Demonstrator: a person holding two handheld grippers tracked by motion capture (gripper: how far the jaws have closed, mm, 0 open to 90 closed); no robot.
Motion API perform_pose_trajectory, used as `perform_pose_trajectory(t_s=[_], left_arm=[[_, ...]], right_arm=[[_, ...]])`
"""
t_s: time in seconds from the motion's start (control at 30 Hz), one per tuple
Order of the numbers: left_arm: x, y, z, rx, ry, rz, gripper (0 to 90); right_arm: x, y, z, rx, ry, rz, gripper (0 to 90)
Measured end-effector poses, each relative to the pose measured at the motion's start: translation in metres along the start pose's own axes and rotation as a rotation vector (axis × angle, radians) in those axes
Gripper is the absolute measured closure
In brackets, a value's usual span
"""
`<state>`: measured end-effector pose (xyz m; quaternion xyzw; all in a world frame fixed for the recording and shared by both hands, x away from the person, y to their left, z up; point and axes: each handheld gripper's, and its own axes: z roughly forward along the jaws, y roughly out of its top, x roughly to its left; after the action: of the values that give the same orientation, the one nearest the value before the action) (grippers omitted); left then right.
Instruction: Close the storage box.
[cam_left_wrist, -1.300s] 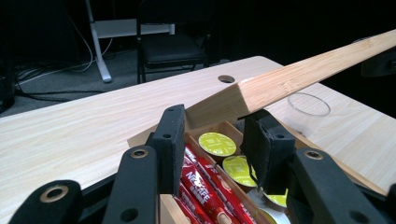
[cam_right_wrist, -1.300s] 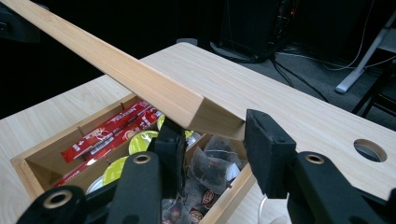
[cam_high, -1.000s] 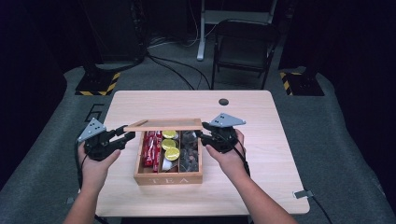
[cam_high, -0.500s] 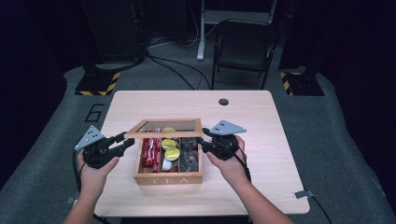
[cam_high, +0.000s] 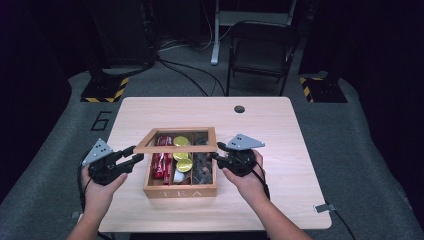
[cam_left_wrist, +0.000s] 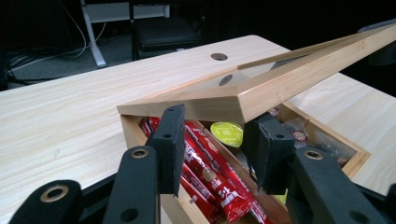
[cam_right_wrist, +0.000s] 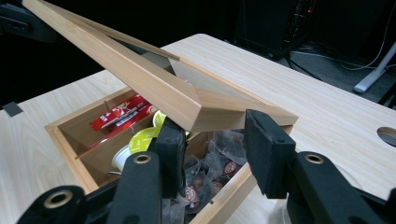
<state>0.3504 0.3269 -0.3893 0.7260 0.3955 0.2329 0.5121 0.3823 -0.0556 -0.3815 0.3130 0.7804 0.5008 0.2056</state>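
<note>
I held a gripper in each hand over the table (cam_high: 300, 165). The tea box (cam_high: 180, 191) stood on the table in front of me, between my two hands, with the word TEA on its front wall.

The lid (cam_high: 176, 146) of the box was a wooden frame with a clear pane. It was raised at the front and slanted, so the box stayed open under it.

My left gripper (cam_high: 136, 154) was at the left front corner of the lid. In the left gripper view its jaws were spread apart, with the lid corner (cam_left_wrist: 243, 100) just above and between them. I could not tell if the pads touched the wood; they did not clamp it.

My right gripper (cam_high: 215, 156) was at the right front corner of the lid. In the right gripper view its jaws were also spread apart, and the lid corner (cam_right_wrist: 198, 112) lay over the left pad.

Inside the box I saw red sachets (cam_high: 161, 161) in the left compartment, yellow capsules (cam_high: 183, 153) in the middle one, and dark wrapped tea bags (cam_high: 202, 165) in the right one.
</note>
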Motion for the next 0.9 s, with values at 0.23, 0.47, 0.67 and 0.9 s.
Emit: perform_pose_trajectory(t_s=[0.23, 0.47, 0.67, 0.9], left_arm=[[-0.0022, -0.0011, -0.001, 0.004, -0.011, -0.007, 59.1], [-0.0056, 0.0004, -0.0058, 0.005, -0.011, 0.009, 58.7], [-0.0058, -0.0012, -0.008, 0.011, -0.02, 0.021, 58.8], [-0.0075, -0.0034, -0.0091, 0.003, -0.019, 0.016, 58.8]], right_arm=[[0.003, -0.0018, -0.0053, -0.008, 0.012, -0.007, 59.7], [0.0043, -0.0017, -0.0094, -0.017, 0.025, -0.011, 59.7], [0.0057, -0.0036, -0.0094, -0.015, 0.022, -0.013, 59.7], [0.0071, -0.0053, -0.0099, -0.008, 0.018, -0.01, 59.7]])
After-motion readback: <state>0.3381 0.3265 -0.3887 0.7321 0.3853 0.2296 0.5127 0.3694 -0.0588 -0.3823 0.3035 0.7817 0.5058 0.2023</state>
